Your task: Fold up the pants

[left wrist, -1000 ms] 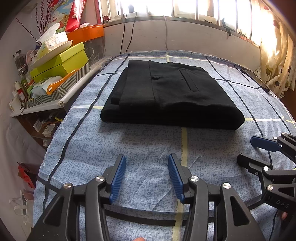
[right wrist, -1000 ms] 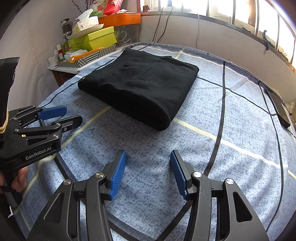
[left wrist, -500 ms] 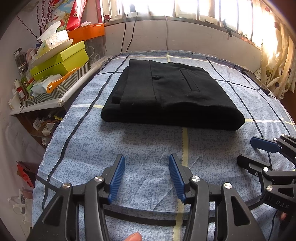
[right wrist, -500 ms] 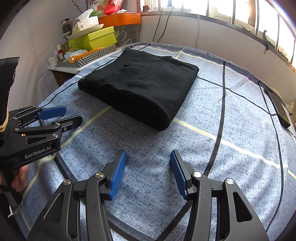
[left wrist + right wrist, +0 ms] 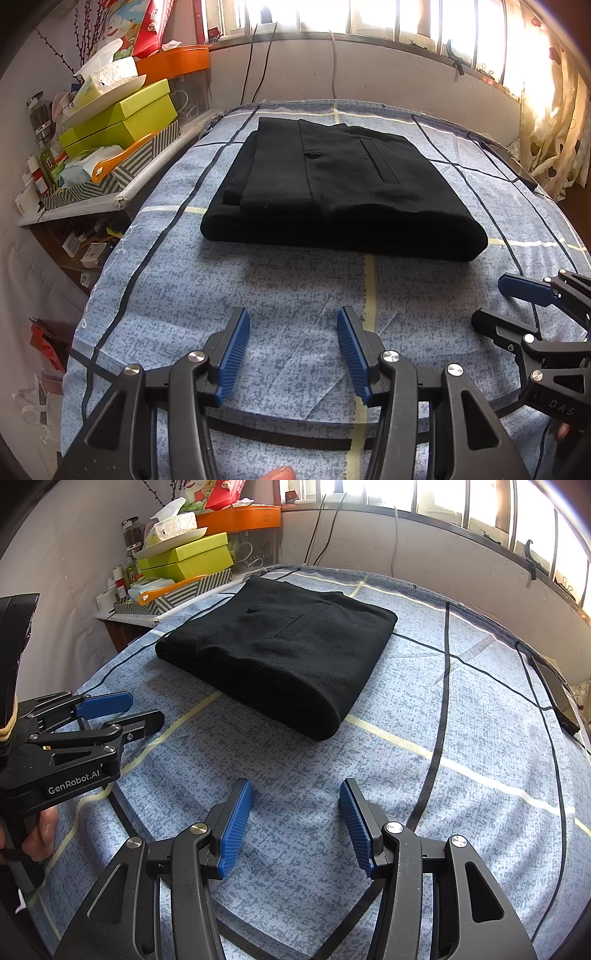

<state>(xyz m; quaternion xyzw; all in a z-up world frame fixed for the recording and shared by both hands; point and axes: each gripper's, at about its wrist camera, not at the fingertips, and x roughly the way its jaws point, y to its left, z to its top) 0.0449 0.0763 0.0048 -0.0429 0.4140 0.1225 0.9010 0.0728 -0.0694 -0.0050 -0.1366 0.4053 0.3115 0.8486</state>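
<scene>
— What lies ahead of your tongs?
— The folded pants (image 5: pixel 343 192) lie on the bed (image 5: pixel 295 295), beyond both my left tongs (image 5: pixel 293 332) and right tongs (image 5: pixel 295 805), touching neither.
— And to the sides?
— A cluttered shelf (image 5: pixel 74 206) stands left of my left tongs; a phone (image 5: pixel 554 690) lies right of my right tongs.

Folded black pants (image 5: pixel 343 192) on blue-sheeted bed (image 5: pixel 295 288)

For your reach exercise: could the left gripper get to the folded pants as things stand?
Probably yes. The left gripper is open and empty, and only bare bedsheet lies between it and the pants.
</scene>
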